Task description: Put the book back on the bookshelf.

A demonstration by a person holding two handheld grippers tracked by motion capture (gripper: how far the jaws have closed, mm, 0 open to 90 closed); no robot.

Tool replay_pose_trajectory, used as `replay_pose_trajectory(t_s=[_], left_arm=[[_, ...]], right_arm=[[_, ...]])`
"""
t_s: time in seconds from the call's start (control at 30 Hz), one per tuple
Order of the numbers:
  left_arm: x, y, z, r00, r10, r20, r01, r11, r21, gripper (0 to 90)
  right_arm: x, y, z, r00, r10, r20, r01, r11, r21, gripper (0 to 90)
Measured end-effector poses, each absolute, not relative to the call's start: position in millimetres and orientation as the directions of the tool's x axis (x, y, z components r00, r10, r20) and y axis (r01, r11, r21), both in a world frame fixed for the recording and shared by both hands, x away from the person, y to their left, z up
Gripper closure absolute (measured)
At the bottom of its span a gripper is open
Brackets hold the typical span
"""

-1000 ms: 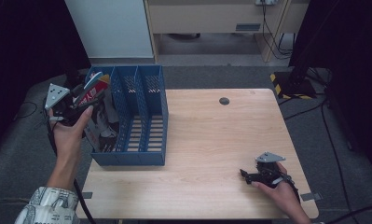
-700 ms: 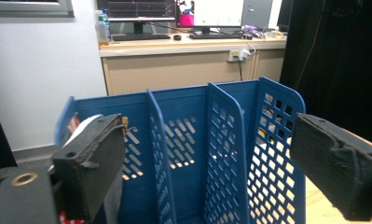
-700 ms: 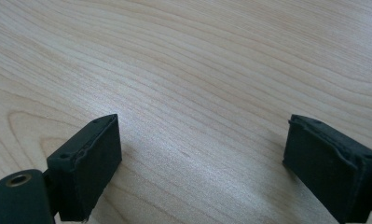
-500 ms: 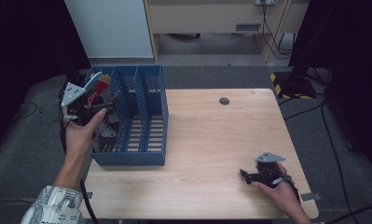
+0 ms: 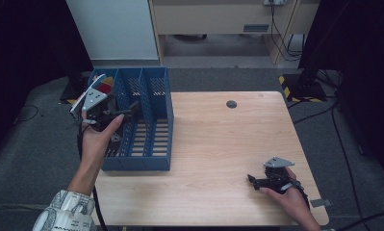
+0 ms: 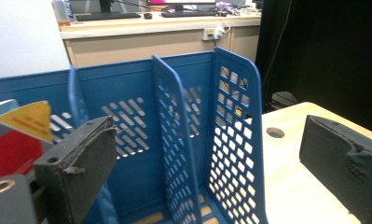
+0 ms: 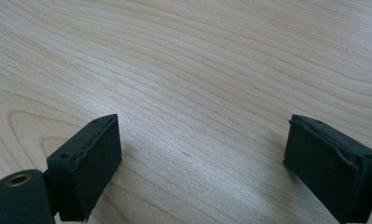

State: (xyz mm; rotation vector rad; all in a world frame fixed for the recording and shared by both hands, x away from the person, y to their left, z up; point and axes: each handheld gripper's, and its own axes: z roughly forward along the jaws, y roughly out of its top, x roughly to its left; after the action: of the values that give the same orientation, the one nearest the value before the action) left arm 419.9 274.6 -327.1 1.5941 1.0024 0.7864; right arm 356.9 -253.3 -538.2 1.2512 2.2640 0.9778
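- The left gripper (image 5: 113,114) is up over the left end of the blue file rack (image 5: 153,126).
- Its jaws have just been opening. Now they are wide apart, and nothing is between them.
- In the left gripper view, the rack's (image 6: 230,140) holey walls show between the two jaws.
- A book (image 6: 18,135) with red, yellow and pale blue on its cover is just left of the left jaw there. It looks to be leaning in the rack's left slot.
- From the high view the book (image 5: 103,82) pokes up at the rack's far left corner, close to the gripper. I cannot tell if they touch.
- The rack sits on the left side of the wooden bench (image 5: 218,144), and part of it hangs past the left edge.
- The right gripper (image 5: 257,180) rests low at the near right of the bench, well apart from the rack.
- Its jaws are wide apart too, with only bare wood (image 7: 197,93) between them.
- A small dark round hole (image 5: 231,104) is in the far part of the bench.
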Motion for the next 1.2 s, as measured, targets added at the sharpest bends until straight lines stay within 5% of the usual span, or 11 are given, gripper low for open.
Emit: replay_pose_trajectory(t_s=[1.2], left_arm=[[417, 219, -375, 0.531, 0.847, -0.019, 0.335, -0.190, 0.923, 3.9]], right_arm=[[356, -253, -538, -0.539, 0.843, 0.006, 0.583, 0.368, 0.725, 11.1]])
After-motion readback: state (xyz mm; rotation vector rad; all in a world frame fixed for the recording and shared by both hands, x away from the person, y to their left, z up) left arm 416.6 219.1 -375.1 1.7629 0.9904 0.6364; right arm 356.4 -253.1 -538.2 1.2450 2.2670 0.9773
